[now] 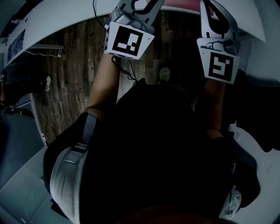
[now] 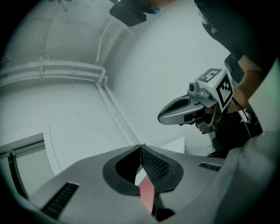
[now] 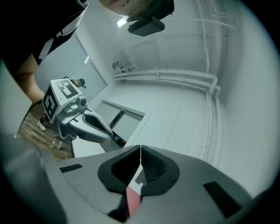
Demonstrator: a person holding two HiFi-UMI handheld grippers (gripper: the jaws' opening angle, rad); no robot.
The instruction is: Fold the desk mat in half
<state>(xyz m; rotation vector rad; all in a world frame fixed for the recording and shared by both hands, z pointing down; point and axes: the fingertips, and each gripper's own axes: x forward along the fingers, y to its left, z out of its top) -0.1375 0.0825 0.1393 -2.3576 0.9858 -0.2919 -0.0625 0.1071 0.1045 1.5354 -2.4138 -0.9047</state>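
The desk mat is a thin pink sheet. In the left gripper view a strip of it is pinched low between the jaws, and my left gripper is shut on it. In the right gripper view another pink strip sits between the closed pads, with my right gripper shut on it. Each gripper shows in the other's view, side by side: the right one and the left one. The head view shows only their marker cubes, left and right, with a sliver of pink between them at the top edge.
A white table edge curves across the top of the head view above dark wood floor with cables. My dark-clothed body fills the lower half. The gripper views face white walls with pipes and a dark mounted device.
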